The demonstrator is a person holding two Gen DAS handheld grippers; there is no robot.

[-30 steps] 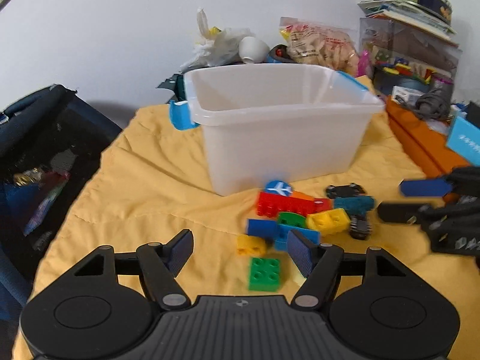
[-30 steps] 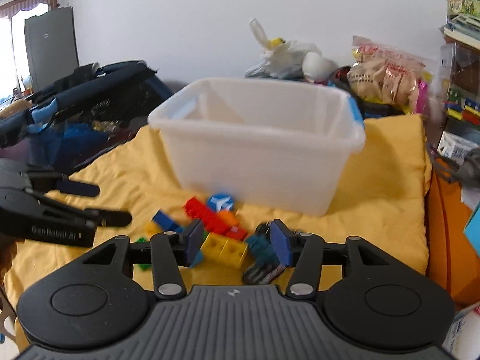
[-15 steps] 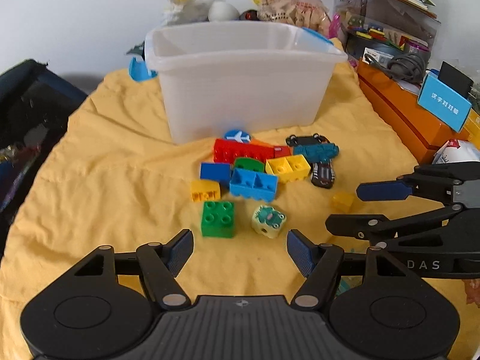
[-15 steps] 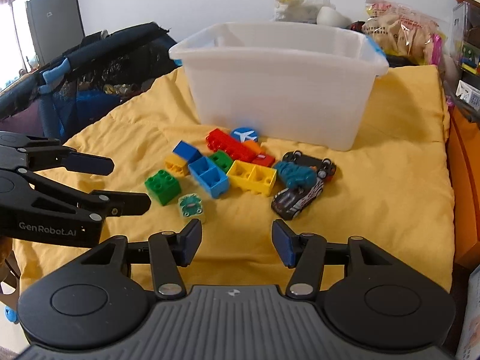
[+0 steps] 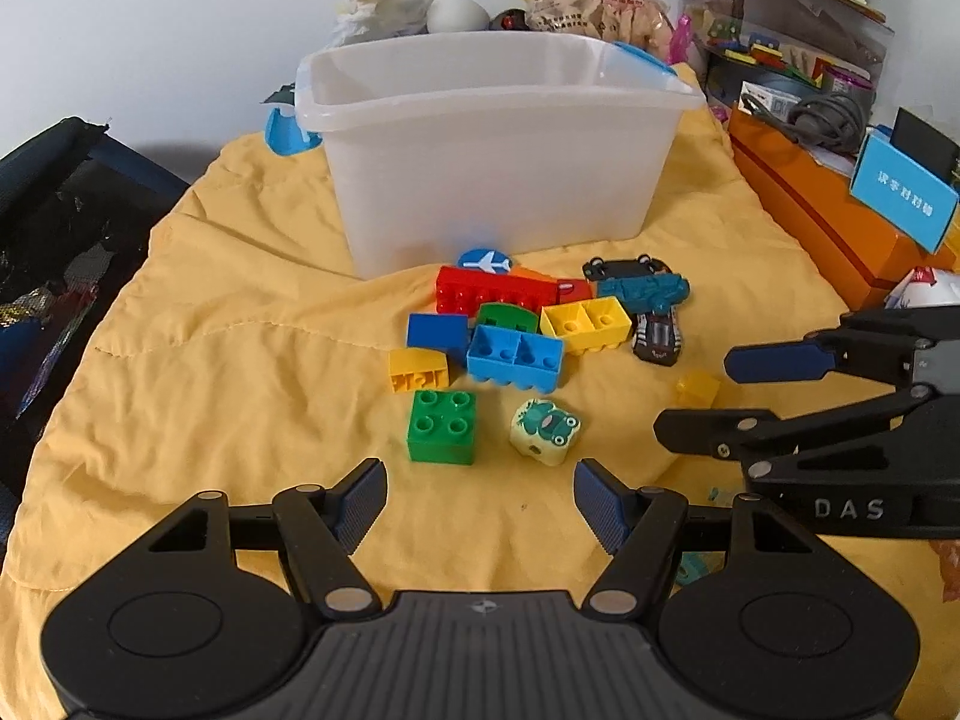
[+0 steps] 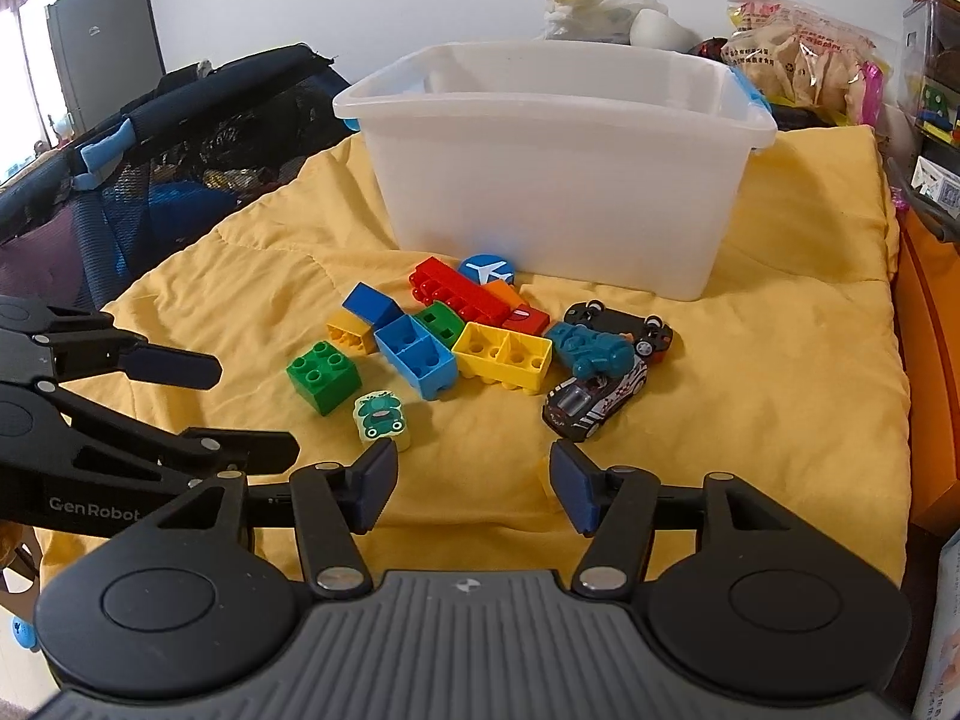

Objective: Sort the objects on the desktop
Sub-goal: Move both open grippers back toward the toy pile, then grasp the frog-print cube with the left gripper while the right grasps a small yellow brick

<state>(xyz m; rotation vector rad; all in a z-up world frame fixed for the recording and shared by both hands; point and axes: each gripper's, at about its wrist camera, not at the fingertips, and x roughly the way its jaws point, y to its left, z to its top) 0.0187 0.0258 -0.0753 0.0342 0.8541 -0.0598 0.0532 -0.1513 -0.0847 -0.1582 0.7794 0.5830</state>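
A soft yellow quilted cloth, creased and stitched in wavy lines, covers the work surface. At its far end stands a translucent white plastic bin, rectangular with rounded corners, a rolled rim and blue clip handles at the ends; what lies inside it cannot be made out through the cloudy wall.

Just in front of the bin lies a loose cluster of glossy, studded plastic bricks: a long red brick, a yellow two-cell brick lying hollow side up, a light blue brick likewise upturned, and a square green four-stud brick a little apart on the near side. Beside the green brick sits a small cream cube printed with a green frog. A round blue disc with a white aeroplane leans near the bin's base. At the right edge of the pile are a teal moulded toy vehicle and a dark toy car with racing markings, touching each other.

The left gripper hangs over bare cloth near the frog cube, its ribbed blue pads wide apart with nothing between them. The right gripper (matte black, with smooth blue pads) hovers short of the toy cars, its jaws opening and empty.
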